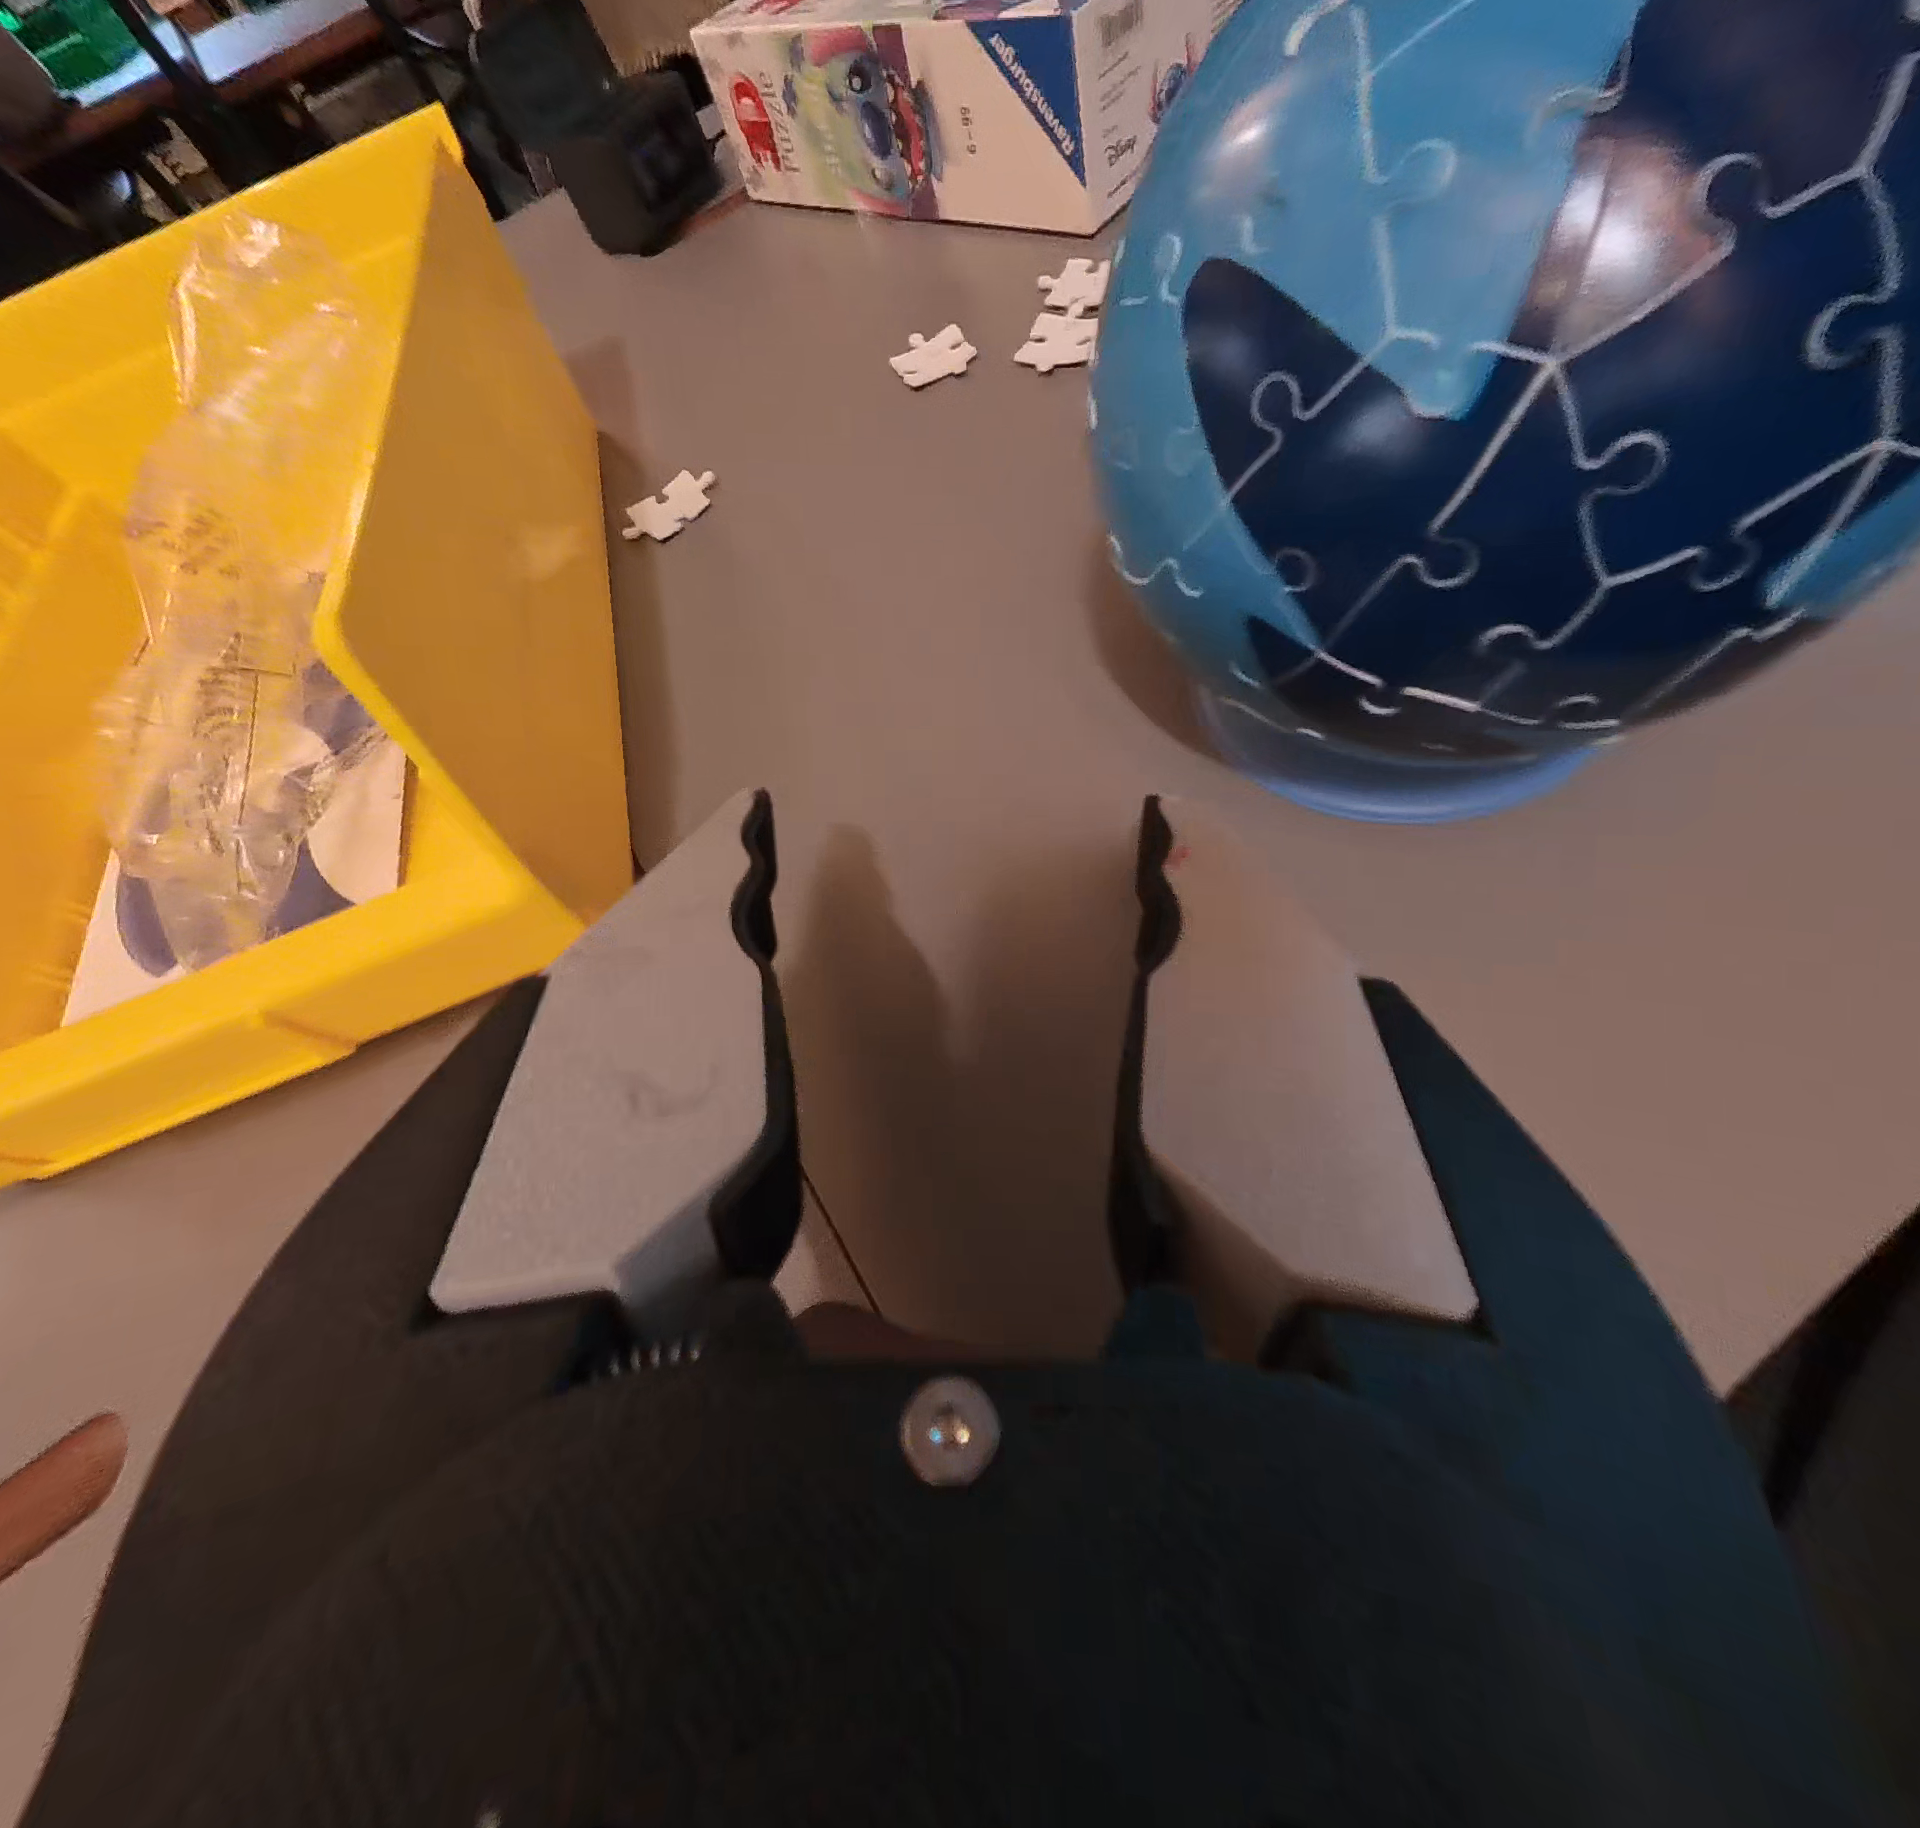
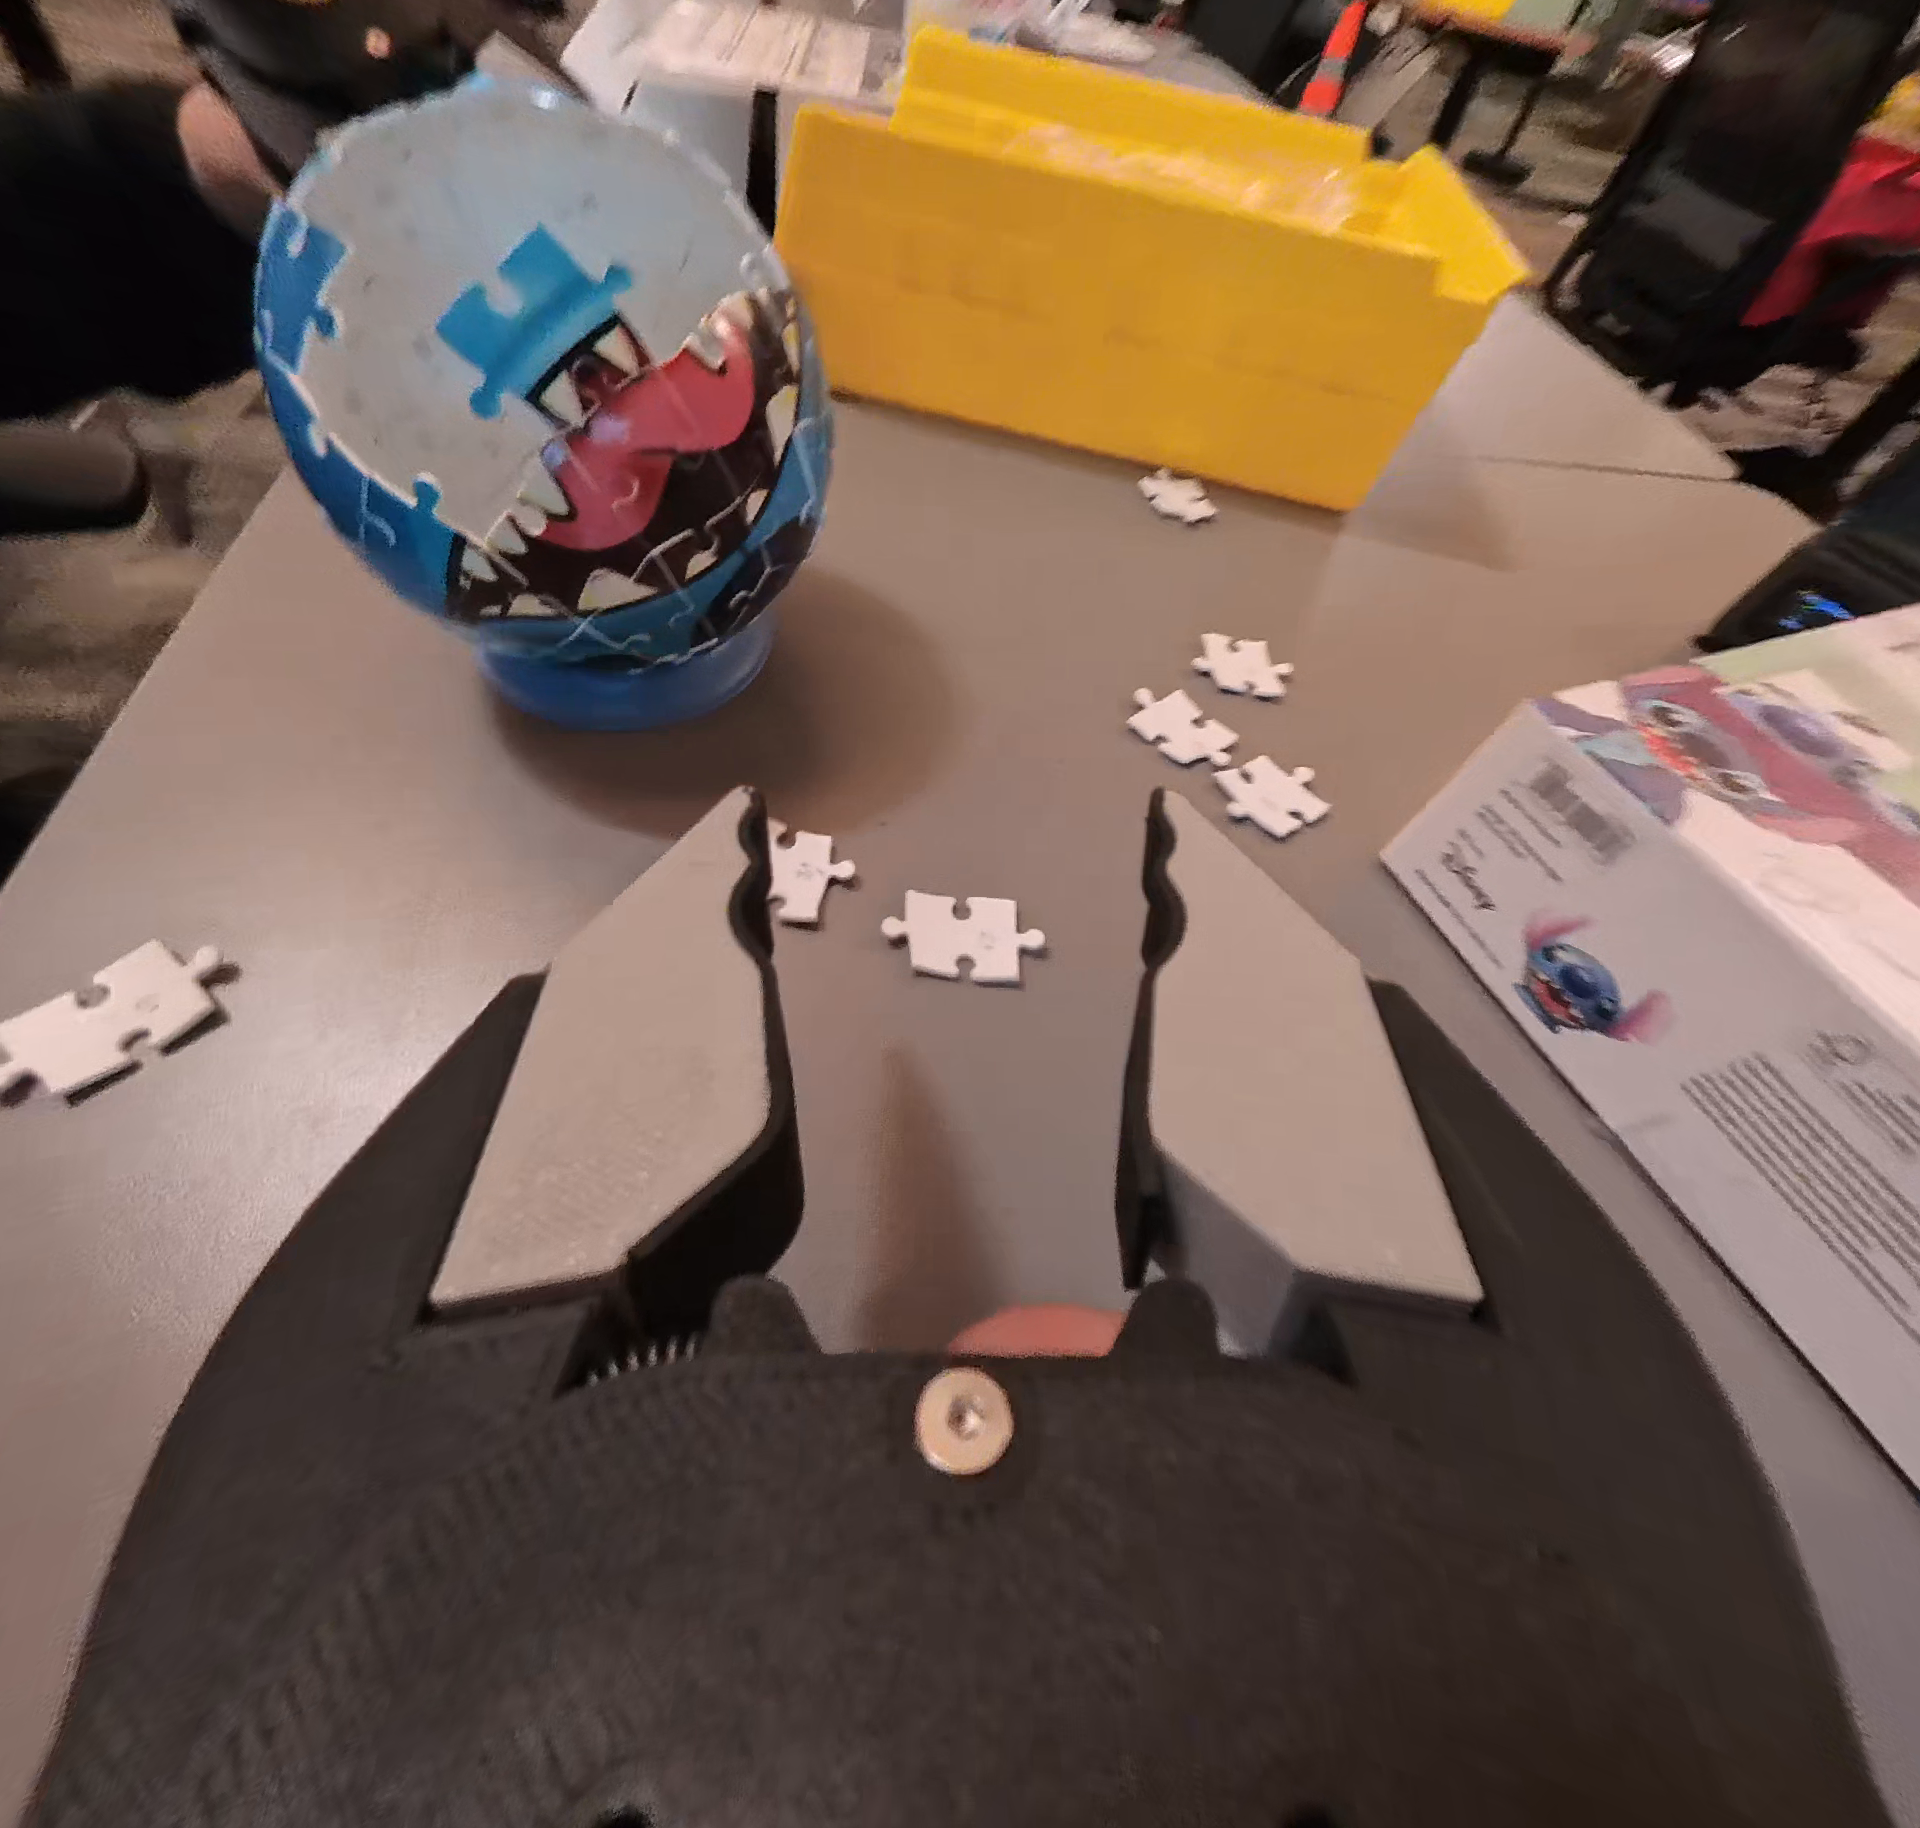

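Puzzle ball [image 2: 540, 407] on blue stand [image 2: 623, 677], near the table [image 2: 312, 843] left edge in the right wrist view; shell part-filled, gaps open. Loose white pieces face-down; one piece [image 2: 961, 937] lies just ahead between the right gripper [image 2: 951, 833] fingers, jaws apart, empty, angled down low over the table. Left gripper [image 1: 951, 822] jaws apart, empty, between yellow bin [image 1: 457, 635] and ball. Judgement: pinch piece by edges, avoid neighbouring piece [image 2: 805, 874].

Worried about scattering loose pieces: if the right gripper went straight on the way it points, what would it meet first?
Probably the white puzzle piece lying between the open fingers of the right gripper; another piece lies by its left fingertip. Depth is unclear.
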A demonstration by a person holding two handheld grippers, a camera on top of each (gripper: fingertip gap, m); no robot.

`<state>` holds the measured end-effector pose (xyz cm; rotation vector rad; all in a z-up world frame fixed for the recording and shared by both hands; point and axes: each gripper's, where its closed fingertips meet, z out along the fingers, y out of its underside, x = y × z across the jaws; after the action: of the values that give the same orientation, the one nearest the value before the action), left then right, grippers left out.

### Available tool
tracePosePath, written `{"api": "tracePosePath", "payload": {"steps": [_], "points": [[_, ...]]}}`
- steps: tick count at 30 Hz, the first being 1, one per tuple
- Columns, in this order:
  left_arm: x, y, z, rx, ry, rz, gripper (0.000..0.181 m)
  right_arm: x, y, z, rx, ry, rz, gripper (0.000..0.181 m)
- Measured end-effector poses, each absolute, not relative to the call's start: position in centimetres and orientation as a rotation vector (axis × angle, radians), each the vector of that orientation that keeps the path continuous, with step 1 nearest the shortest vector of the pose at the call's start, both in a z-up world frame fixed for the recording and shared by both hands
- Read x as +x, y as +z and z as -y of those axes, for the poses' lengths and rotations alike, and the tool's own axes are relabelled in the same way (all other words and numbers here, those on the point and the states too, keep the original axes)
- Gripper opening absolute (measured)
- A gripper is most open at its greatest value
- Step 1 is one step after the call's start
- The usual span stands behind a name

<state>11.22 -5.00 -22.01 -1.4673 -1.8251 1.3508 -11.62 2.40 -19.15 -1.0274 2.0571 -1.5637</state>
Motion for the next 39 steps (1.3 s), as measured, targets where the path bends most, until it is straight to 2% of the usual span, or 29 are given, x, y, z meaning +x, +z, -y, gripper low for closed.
{"api": "tracePosePath", "payload": {"steps": [9, 13, 23, 26, 27, 29, 32, 39], "points": [[10.6, -22.8, 4.7, -1.496, 1.240, 1.810, 0.067, -15.0, -16.9, -2.1, -0.743, -1.754, -2.041, 0.073], [11.2, -21.7, 5.4, -1.408, 1.332, 1.807, 0.059, -15.9, -17.2, -2.3, -0.637, -1.728, -2.067, 0.079], [11.6, -20.6, 5.3, -1.364, 1.404, 1.756, 0.040, -18.2, -18.5, -2.5, -0.480, -1.749, -2.233, 0.074], [11.2, -21.1, 4.8, -1.416, 1.358, 1.741, 0.041, -19.1, -18.7, -3.0, -0.502, -1.812, -2.316, 0.058], [11.2, -21.2, 4.7, -1.427, 1.352, 1.741, 0.042, -19.5, -18.9, -3.1, -0.503, -1.827, -2.354, 0.058], [11.0, -21.3, 4.3, -1.450, 1.340, 1.720, 0.045, -19.7, -19.0, -3.2, -0.490, -1.843, -2.384, 0.074], [11.0, -21.0, 3.8, -1.459, 1.327, 1.673, 0.048, -18.3, -18.4, -3.6, -0.467, -1.791, -2.252, 0.078], [10.9, -20.5, 2.5, -1.491, 1.313, 1.569, 0.045, -18.0, -17.7, -3.8, -0.429, -1.752, -2.147, 0.070]]}}
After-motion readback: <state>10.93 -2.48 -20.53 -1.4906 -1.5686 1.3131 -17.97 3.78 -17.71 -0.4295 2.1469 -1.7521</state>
